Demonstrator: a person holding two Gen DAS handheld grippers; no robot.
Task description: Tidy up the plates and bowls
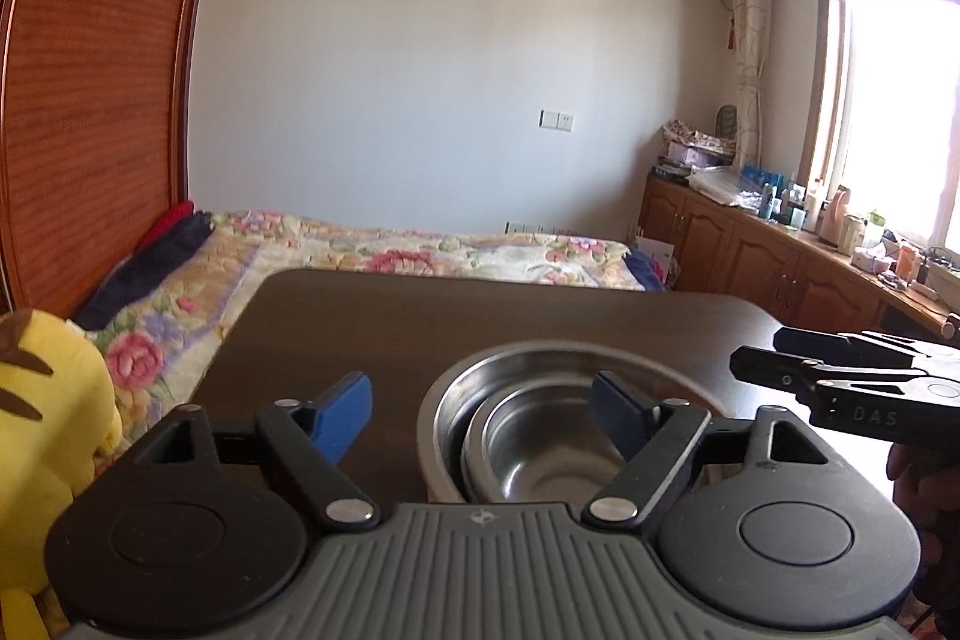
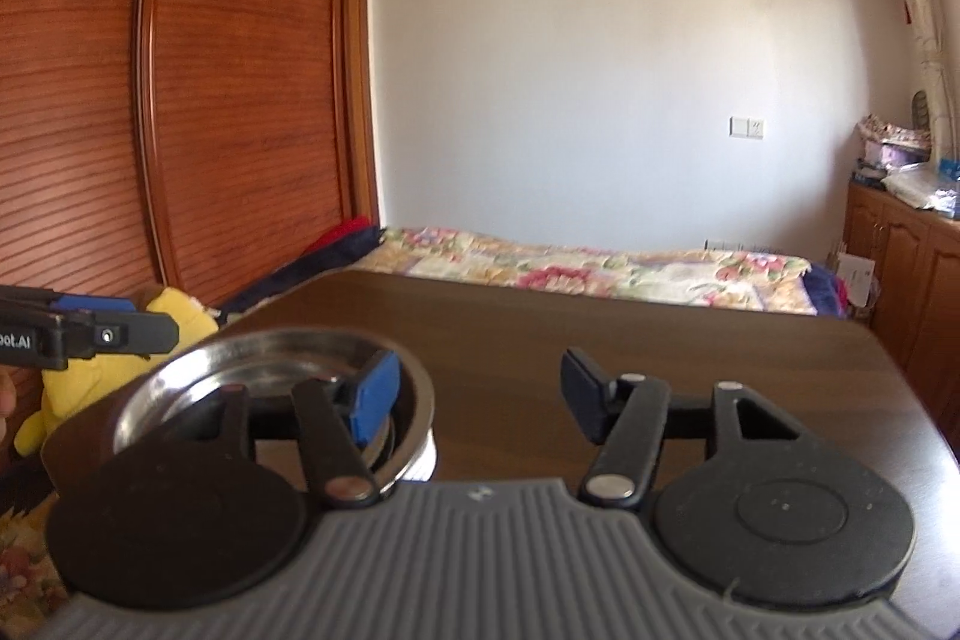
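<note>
Dark table (image 1: pixel 372 316), nested steel bowls (image 1: pixel 540 430), window (image 1: pixel 894 112) left view only

Home bedroom: floral-quilted bed (image 1: pixel 420 250), louvred wardrobe (image 2: pixel 180 100).

Small bowl (image 1: pixel 540 451) sits inside big bowl (image 1: pixel 480 400), near edge of table (image 1: pixel 372 316). Left gripper (image 1: pixel 480 409) near side of bowls, right gripper (image 2: pixel 477 397) just right of them. Bed (image 1: pixel 420 250) behind table. Wardrobe (image 1: pixel 90 70) far left. Stuffed toy (image 1: pixel 42 400) left of table. Cabinets (image 1: pixel 750 244) right, under window (image 1: pixel 888 112).
</note>
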